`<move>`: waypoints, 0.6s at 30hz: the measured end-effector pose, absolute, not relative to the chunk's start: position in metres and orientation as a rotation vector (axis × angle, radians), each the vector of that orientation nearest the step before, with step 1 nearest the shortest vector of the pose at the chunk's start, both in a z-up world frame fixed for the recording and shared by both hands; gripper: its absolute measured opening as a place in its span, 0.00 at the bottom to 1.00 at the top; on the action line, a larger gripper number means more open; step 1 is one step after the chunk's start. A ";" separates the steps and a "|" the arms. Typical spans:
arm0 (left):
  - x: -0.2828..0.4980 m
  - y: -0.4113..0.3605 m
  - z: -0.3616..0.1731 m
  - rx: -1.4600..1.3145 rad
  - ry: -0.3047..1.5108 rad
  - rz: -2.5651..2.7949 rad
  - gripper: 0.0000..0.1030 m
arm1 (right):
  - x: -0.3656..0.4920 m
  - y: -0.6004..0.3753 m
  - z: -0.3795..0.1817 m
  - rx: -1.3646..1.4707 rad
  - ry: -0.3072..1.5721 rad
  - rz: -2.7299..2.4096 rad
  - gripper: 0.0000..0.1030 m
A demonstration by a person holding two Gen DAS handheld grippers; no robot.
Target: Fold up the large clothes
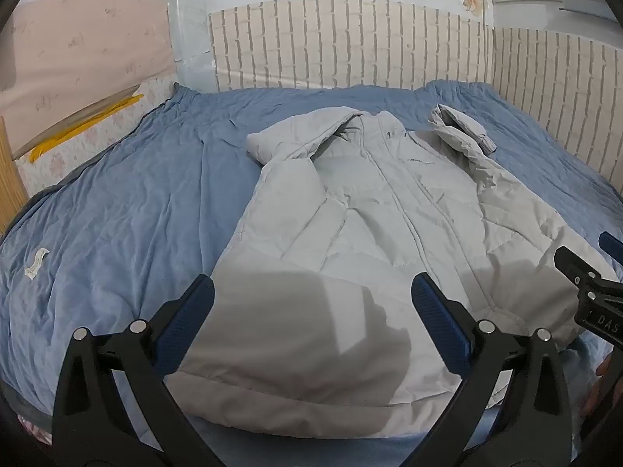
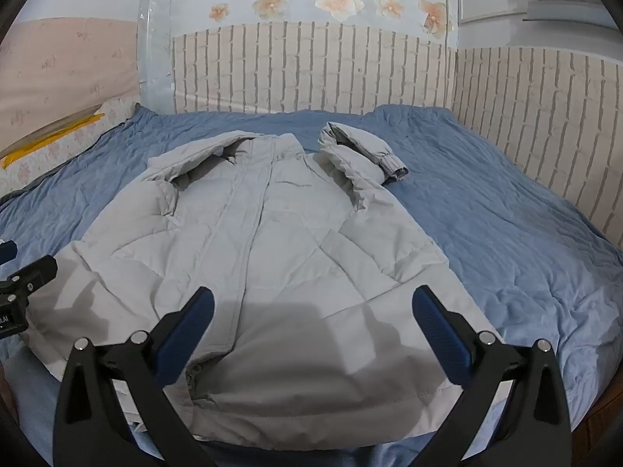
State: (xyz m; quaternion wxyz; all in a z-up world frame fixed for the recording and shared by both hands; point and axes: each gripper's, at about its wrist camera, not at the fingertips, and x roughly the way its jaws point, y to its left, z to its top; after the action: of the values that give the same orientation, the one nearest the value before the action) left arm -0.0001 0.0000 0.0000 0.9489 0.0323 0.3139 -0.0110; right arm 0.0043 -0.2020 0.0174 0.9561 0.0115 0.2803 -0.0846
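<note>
A light grey padded jacket (image 1: 362, 218) lies front up on a blue quilt (image 1: 128, 202), hem towards me, collar at the far end. Its right sleeve (image 1: 463, 132) is bunched up beside the collar; the left sleeve is folded across the chest. My left gripper (image 1: 311, 292) is open above the hem's left part, holding nothing. My right gripper (image 2: 311, 303) is open above the hem's right part of the jacket (image 2: 272, 233), holding nothing. The right gripper's body shows at the right edge of the left wrist view (image 1: 592, 288).
The blue quilt (image 2: 506, 225) covers the bed. A brick-patterned panel (image 2: 311, 70) lines the far and right sides. A pink pillow (image 1: 78, 62) and a yellow item (image 1: 85, 124) lie at the far left. A white label (image 1: 37, 260) sits on the quilt at left.
</note>
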 end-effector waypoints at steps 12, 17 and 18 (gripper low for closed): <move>-0.001 0.001 0.000 0.068 0.639 -0.020 0.97 | 0.007 -0.209 0.010 0.024 0.575 -0.171 0.99; -0.002 0.001 0.000 0.066 0.638 -0.021 0.97 | 0.010 -0.210 0.006 0.026 0.576 -0.171 0.99; -0.002 0.001 0.001 0.066 0.638 -0.021 0.97 | 0.010 -0.209 0.007 0.025 0.576 -0.171 0.99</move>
State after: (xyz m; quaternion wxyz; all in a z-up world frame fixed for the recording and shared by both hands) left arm -0.0017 0.0011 0.0006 0.9490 0.0324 0.3134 -0.0105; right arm 0.0099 -0.2094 0.0073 0.9551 0.0126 0.2837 -0.0841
